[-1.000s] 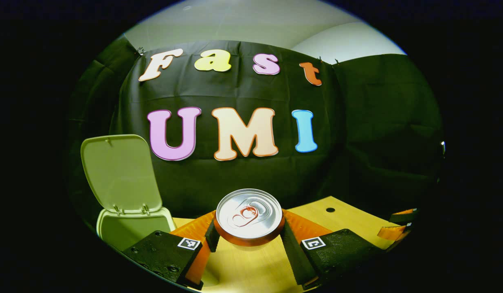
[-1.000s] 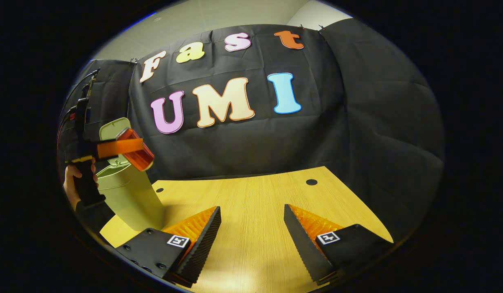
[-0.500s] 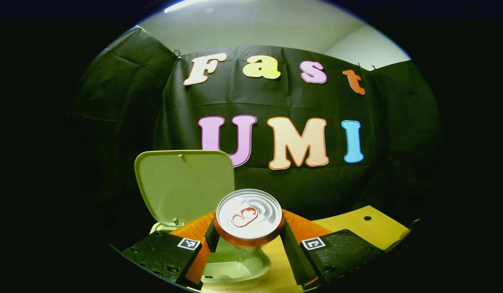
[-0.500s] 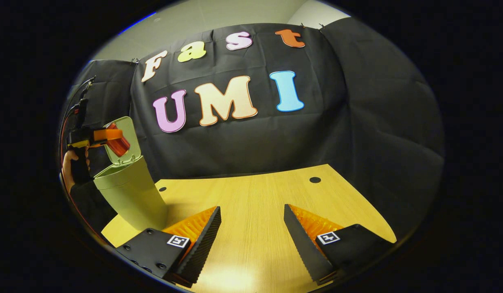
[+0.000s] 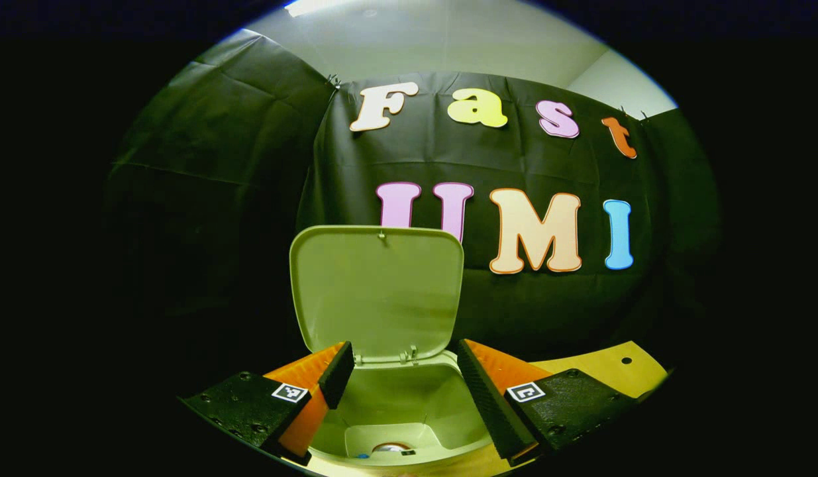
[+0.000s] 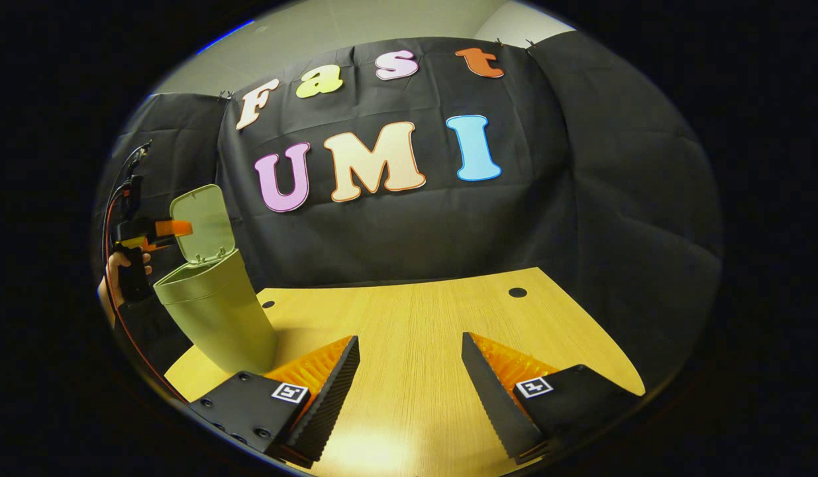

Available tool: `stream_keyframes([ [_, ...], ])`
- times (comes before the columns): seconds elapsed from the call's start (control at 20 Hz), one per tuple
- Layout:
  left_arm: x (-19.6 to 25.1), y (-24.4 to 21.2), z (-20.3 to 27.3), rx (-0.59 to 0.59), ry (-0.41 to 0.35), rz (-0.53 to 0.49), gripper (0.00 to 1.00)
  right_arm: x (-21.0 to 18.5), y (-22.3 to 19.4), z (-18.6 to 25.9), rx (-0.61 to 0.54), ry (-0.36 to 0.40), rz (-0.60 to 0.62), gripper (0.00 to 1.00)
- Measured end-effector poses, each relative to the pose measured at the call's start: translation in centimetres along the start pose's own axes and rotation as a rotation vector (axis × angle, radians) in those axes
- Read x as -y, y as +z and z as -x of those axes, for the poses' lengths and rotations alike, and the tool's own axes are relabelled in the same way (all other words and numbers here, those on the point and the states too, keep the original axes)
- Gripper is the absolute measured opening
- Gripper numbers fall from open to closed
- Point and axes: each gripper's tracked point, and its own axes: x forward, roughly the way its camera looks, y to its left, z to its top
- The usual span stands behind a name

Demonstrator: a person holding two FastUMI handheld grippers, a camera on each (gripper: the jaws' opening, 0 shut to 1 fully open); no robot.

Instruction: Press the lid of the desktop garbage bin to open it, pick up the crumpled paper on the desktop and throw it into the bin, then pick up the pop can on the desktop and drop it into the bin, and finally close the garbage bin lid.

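Observation:
The pale green bin stands right below my left gripper, its lid upright and open behind the mouth. That gripper is open and holds nothing. Deep in the bin lies the silver top of the pop can. In the right gripper view the bin stands at the table's far left, its lid up, and the left gripper hovers over its rim in a hand. My right gripper is open over bare wood.
The wooden table spreads wide to the right of the bin, with cable holes near its back edge. Black cloth walls close the back and sides. A cable trails from the left gripper.
My left gripper carried the can leftward over the bin mouth, then opened; the can dropped inside. The right gripper has stayed still.

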Motion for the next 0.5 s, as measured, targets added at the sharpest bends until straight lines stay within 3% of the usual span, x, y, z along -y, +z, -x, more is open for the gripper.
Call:
stream_keyframes([
  [0.5,-2.0,10.7,-4.2,0.162,0.003,-0.007,0.91,-0.2,-0.6,0.7,0.006,-0.046,-0.003,0.98],
])
